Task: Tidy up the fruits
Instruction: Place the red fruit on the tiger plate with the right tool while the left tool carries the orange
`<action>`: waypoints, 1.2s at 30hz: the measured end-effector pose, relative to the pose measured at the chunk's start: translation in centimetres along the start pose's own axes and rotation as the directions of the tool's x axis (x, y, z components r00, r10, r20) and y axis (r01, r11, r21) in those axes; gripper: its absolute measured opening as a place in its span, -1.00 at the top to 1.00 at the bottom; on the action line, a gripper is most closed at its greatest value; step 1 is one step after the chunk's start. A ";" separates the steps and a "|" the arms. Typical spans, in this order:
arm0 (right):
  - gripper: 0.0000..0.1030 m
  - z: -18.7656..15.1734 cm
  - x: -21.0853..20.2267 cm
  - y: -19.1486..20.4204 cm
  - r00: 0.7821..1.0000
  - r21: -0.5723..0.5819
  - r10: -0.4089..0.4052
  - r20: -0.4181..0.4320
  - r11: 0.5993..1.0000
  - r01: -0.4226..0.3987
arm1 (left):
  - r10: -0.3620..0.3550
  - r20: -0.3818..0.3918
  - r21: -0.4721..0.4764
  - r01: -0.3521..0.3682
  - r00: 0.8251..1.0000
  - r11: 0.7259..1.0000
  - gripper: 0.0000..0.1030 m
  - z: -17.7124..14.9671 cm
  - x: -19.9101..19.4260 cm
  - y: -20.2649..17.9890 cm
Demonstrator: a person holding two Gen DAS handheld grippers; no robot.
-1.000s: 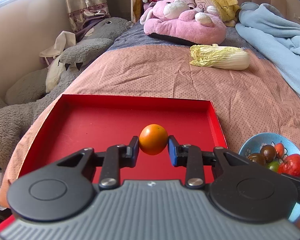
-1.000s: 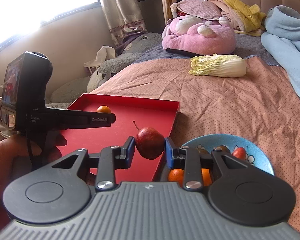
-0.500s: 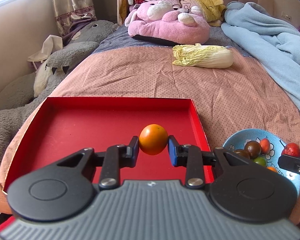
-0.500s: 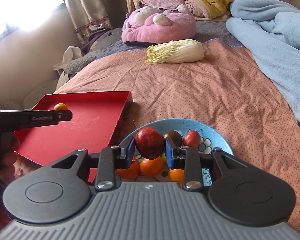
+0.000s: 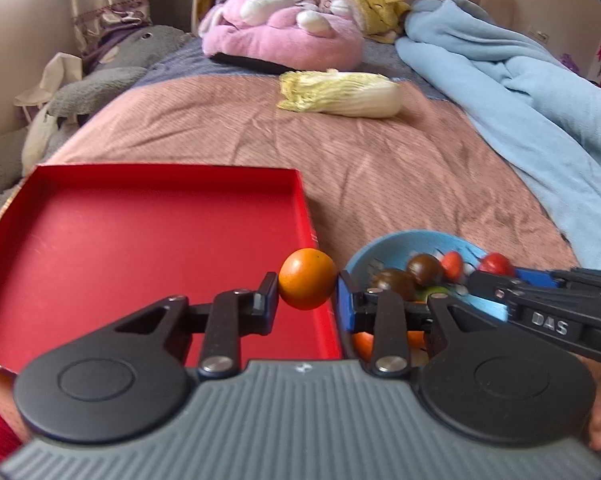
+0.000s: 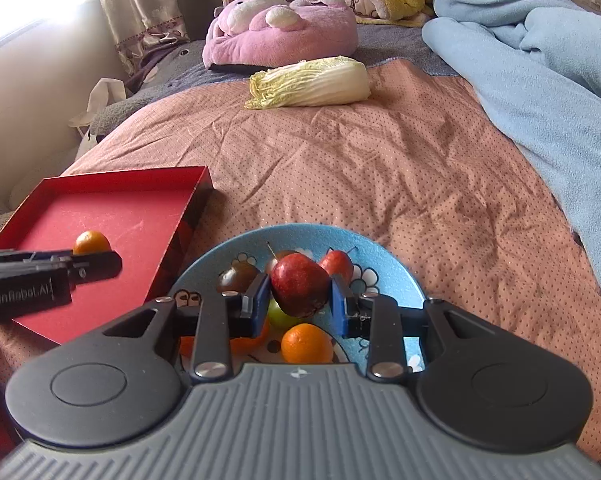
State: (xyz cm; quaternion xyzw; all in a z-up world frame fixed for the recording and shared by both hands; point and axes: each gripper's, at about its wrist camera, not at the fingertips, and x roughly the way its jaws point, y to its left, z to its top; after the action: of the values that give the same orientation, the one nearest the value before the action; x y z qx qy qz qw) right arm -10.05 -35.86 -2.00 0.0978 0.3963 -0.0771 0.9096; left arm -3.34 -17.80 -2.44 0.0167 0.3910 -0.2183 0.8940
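Note:
My left gripper (image 5: 307,294) is shut on an orange (image 5: 307,279) and holds it over the right edge of the red tray (image 5: 100,248), close to the blue bowl (image 5: 396,246). My right gripper (image 6: 299,295) is shut on a dark red apple (image 6: 299,289) above the blue bowl (image 6: 384,256). The bowl holds oranges (image 6: 306,343), a dark brown fruit (image 6: 236,276), a green fruit and a small red fruit (image 6: 337,262). The right gripper shows in the left wrist view (image 5: 500,276). The held orange also shows in the right wrist view (image 6: 91,242).
The tray and bowl lie on a pink dotted bedspread (image 6: 380,152). A napa cabbage (image 6: 312,83) lies farther back. A pink plush (image 6: 280,28) and a blue blanket (image 6: 540,60) are behind and to the right. A grey plush (image 5: 100,80) lies at left.
Both grippers moved right with their fruit. The left gripper went from the tray's middle to its right edge. The right gripper went from the tray's edge to above the bowl.

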 end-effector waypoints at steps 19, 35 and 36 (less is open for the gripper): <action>0.28 -0.2 3.2 -0.9 0.998 -0.007 -0.036 -0.058 0.999 0.035 | -0.115 -0.044 0.178 0.121 0.992 0.977 0.34 -3.8 -0.2 -5.7; -0.98 0.6 -2.3 -2.2 0.999 0.084 0.009 0.045 0.996 -0.013 | -0.154 -0.071 0.313 0.169 0.986 0.935 0.08 -5.3 -0.1 -8.2; -0.98 0.6 -3.1 -2.4 0.998 0.093 0.017 0.058 0.995 -0.022 | -0.150 -0.058 0.315 0.161 0.987 0.935 -0.01 -5.3 -0.3 -8.2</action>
State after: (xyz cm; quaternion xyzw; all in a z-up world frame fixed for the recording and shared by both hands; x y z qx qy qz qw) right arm -12.24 -38.14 0.38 0.1420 0.3652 -0.0895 0.9157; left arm -10.45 -24.07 -4.75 0.1336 0.3654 -0.3483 0.8529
